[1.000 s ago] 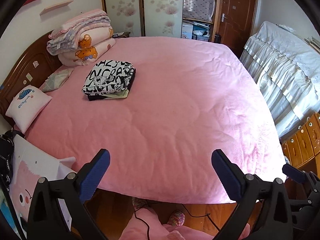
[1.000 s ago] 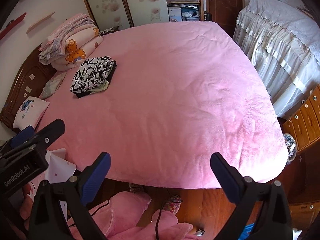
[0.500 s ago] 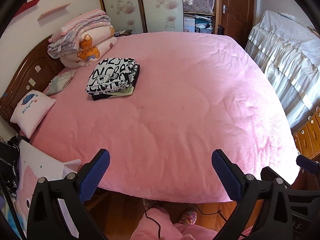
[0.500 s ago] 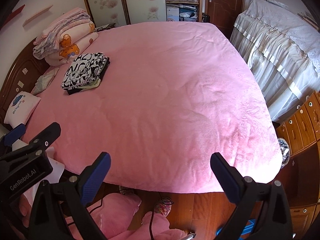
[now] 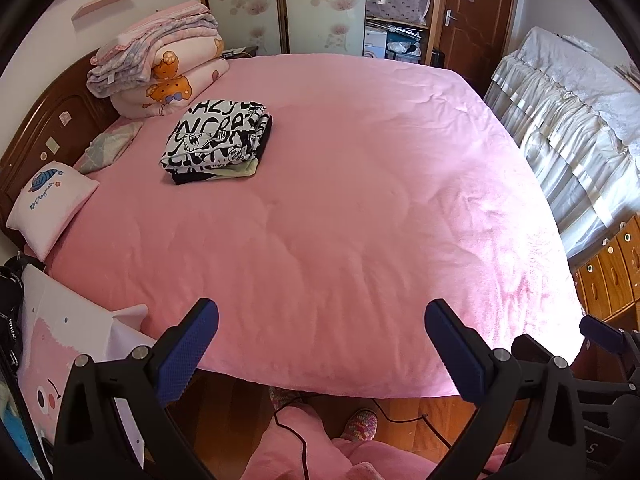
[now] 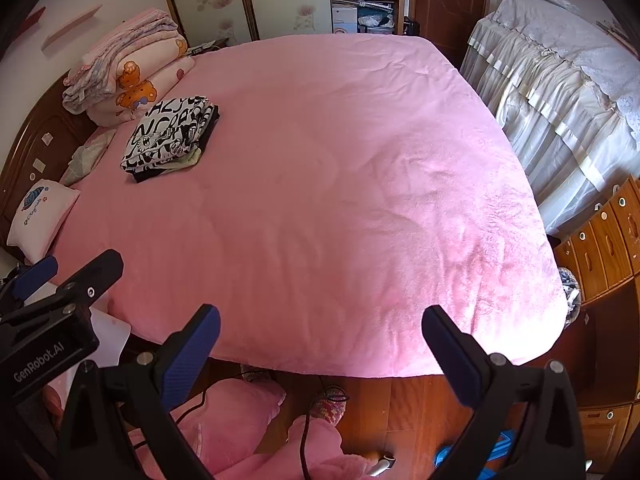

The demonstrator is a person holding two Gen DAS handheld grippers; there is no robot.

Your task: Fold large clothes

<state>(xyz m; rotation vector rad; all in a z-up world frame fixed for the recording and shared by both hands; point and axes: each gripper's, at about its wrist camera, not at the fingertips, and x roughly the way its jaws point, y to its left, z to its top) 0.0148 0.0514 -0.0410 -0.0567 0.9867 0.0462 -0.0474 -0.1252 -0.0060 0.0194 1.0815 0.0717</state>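
Left hand-held gripper (image 5: 321, 344) hovers over the near edge of the pink fleece-covered bed (image 5: 360, 208), jaws spread wide and holding nothing; its black body reads "GenRobot.AI" in the right wrist view. By the wooden headboard (image 5: 52, 128) at the bed's left edge lie a small pink embroidered pillow (image 5: 50, 208), writing too small to read, and folded bear-print quilts (image 5: 160, 76). The folded black-and-white lettered garment (image 5: 218, 140) rests near the far-left corner. Right hand-held gripper (image 6: 320, 342) is likewise wide and empty. White ruffled drapery (image 6: 560, 92) and wooden drawers (image 6: 604, 236) stand right.
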